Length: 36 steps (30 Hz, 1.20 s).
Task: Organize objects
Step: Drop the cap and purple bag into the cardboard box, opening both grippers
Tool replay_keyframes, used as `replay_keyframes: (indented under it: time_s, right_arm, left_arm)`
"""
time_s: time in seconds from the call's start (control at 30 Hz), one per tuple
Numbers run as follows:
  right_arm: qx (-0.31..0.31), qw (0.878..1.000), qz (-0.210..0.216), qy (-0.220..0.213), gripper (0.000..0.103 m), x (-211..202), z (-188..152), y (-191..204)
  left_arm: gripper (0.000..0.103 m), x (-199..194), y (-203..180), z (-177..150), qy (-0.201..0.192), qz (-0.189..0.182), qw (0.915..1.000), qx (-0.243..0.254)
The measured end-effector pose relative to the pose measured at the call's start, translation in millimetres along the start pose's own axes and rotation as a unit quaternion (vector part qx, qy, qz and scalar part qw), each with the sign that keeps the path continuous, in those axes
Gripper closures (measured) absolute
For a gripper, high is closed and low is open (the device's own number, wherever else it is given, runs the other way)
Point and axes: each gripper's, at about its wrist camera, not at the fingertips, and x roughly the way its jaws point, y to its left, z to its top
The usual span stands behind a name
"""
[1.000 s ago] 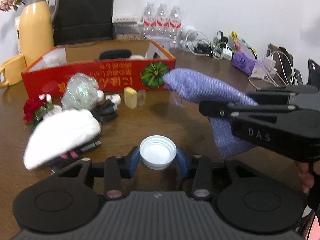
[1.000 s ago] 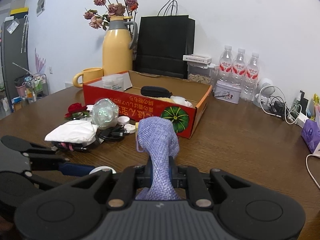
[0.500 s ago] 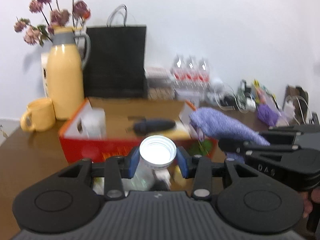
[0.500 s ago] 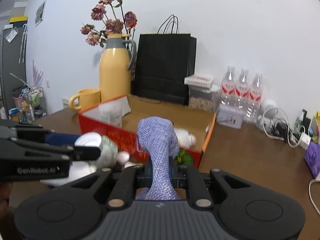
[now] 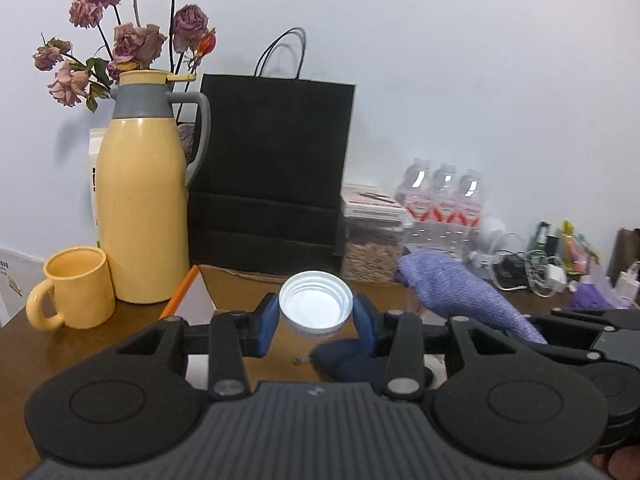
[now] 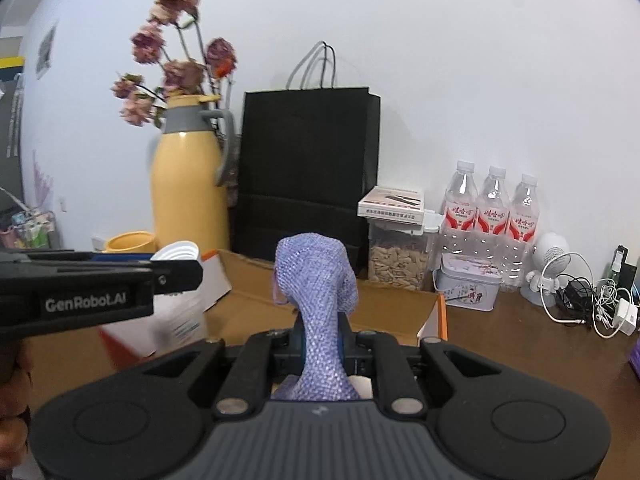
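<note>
My left gripper [image 5: 316,316] is shut on a white plastic lid [image 5: 316,305], its hollow side facing the camera, held above the open cardboard box [image 5: 248,292]. My right gripper [image 6: 319,340] is shut on a purple knitted pouch [image 6: 316,276] that sticks up between its blue pads, also over the box [image 6: 392,304]. The pouch [image 5: 452,288] shows at the right of the left wrist view, and the left gripper with the lid [image 6: 176,254] crosses the left of the right wrist view. A dark blue object [image 5: 344,360] lies inside the box beneath the lid.
Behind the box stand a yellow thermos [image 5: 140,208] with dried flowers, a yellow mug [image 5: 76,288], a black paper bag [image 5: 276,168], a jar of seeds [image 6: 396,256], three water bottles [image 6: 494,216], a small tin [image 6: 468,284] and tangled chargers [image 6: 592,300].
Both grippers have lifted off the table area and moved forward over the box, carrying the lid and the pouch. The clutter in front of the box has dropped out of view.
</note>
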Motion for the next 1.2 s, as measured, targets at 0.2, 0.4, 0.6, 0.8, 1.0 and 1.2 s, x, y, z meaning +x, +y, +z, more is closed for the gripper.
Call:
replay_keyframes:
  time_s: [0.2, 0.4, 0.6, 0.8, 1.0, 1.2]
  right_arm:
    - [0.035, 0.999, -0.016, 0.011, 0.091, 46, 6, -13]
    - [0.049, 0.998, -0.016, 0.033, 0.084, 72, -10, -22]
    - [0.041, 0.998, -0.017, 0.042, 0.026, 75, -16, -21]
    - [0.037, 0.999, -0.023, 0.026, 0.0, 62, -12, -17]
    - [0.027, 0.999, -0.022, 0.002, 0.0, 38, -6, -10]
    - [0.023, 0.999, -0.02, -0.031, 0.0, 8, 4, -6]
  left_arm:
    - [0.062, 42, 9, 0, 0.015, 0.02, 0.9996, -0.008]
    - [0.056, 59, 16, -8, 0.033, 0.023, 0.9992, -0.004]
    - [0.002, 54, 17, -8, 0.014, 0.044, 0.9989, 0.003]
    - [0.0, 37, 17, -1, -0.007, 0.043, 0.999, -0.002]
    - [0.0, 20, 17, 8, -0.022, 0.032, 0.9992, -0.007]
    - [0.0, -9, 18, 15, -0.042, 0.02, 0.9989, -0.007]
